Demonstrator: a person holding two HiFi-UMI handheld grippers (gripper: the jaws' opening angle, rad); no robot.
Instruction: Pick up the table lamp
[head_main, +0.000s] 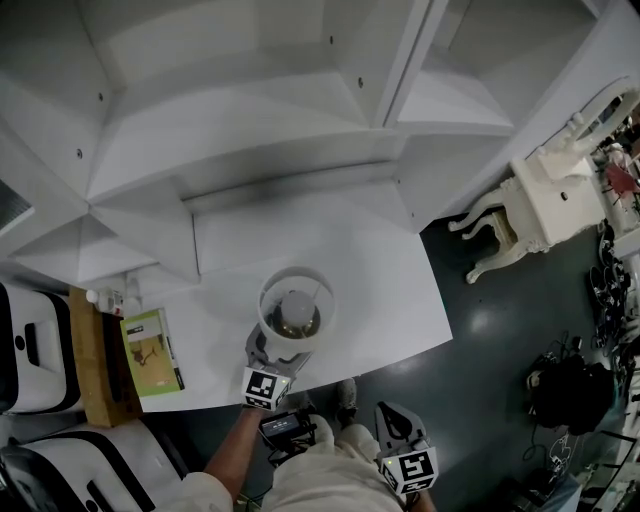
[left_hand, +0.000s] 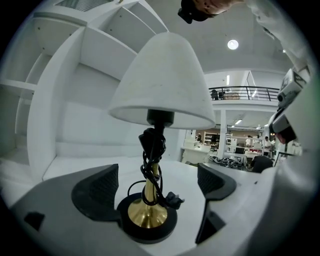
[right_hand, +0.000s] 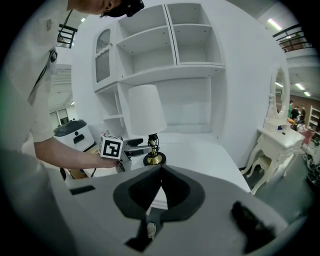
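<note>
On the worktop (head_main: 380, 300), the table lamp (left_hand: 160, 80) is straddled, untouched, by the wide-open left gripper (left_hand: 157, 187); its brass stem (left_hand: 150, 197) (smooth, top-heavy load) is judged the best hold. The right gripper (right_hand: 160, 185) is closed, empty.

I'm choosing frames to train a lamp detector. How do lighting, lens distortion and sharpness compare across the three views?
Head view: flat, rather dim light, the table lamp sharp from above. Left gripper view: strong fisheye with black corners, a ceiling light shining bright, the table lamp close and crisp. Right gripper view: the fisheye bows the shelves; the table lamp is small but clear.
</note>
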